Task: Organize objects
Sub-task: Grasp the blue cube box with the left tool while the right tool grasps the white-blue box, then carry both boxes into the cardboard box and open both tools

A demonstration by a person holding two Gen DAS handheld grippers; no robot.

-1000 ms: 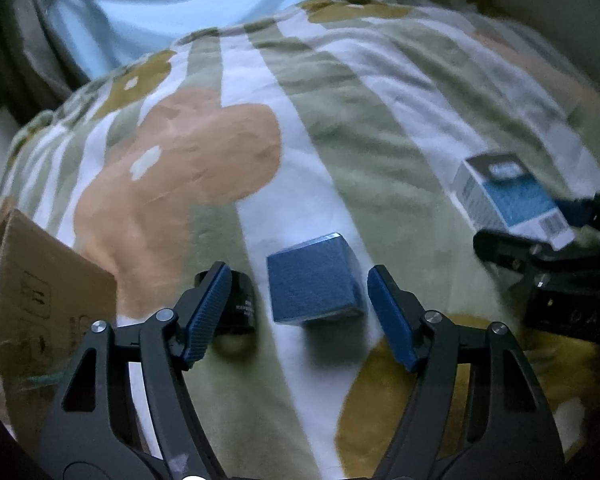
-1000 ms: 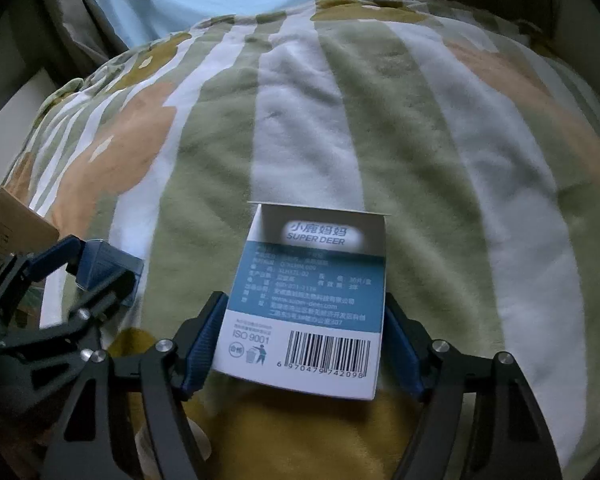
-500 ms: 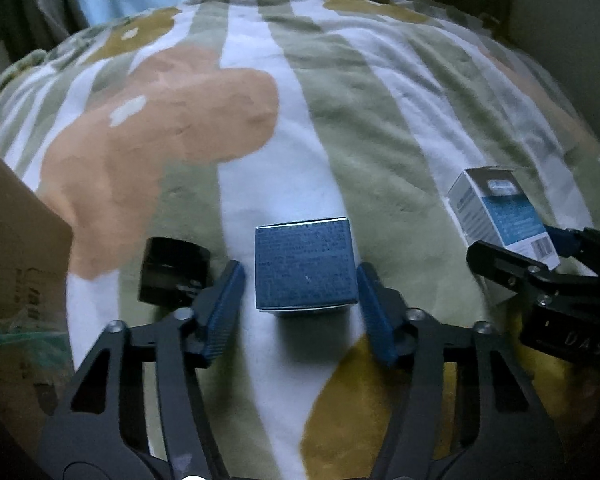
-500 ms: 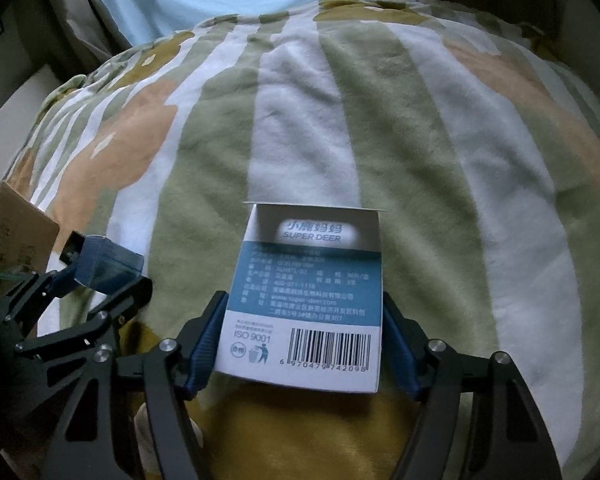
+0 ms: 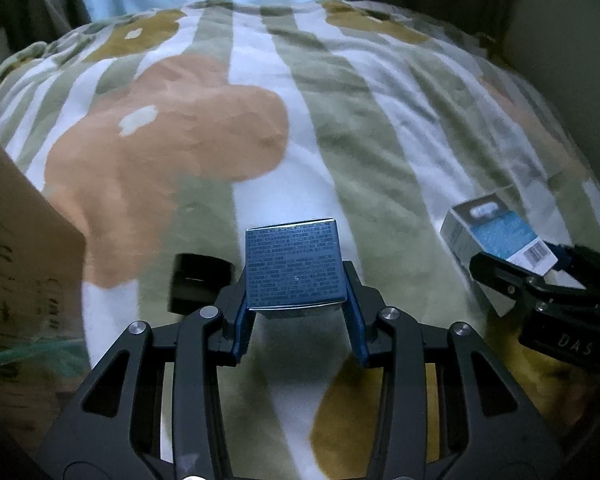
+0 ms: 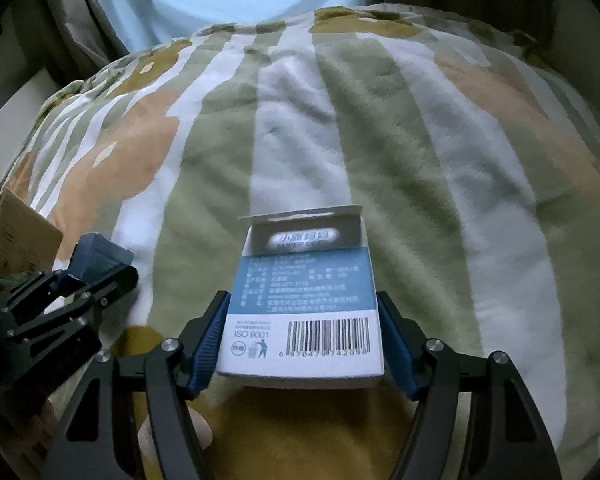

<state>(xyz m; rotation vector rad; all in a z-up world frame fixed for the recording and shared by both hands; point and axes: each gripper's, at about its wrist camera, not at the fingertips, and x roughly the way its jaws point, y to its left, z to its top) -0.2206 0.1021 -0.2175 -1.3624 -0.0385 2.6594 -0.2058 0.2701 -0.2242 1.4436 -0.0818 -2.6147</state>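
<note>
On the dark blue box [image 5: 295, 265] you see fine print, but it is too small to read. The black object [image 5: 199, 282] beside it is blurred, and the left gripper [image 5: 298, 312] covers its near corner, so you cannot tell what it is. The cardboard box [image 5: 18, 256] is cut off by the left edge of the left wrist view; its markings are smeared. In the right wrist view, the white and blue carton [image 6: 304, 300] shows a brand line and small text that blur makes unreadable. The barcode digits are partly unclear. The carton hides the blanket [image 6: 440, 184] under it.
</note>
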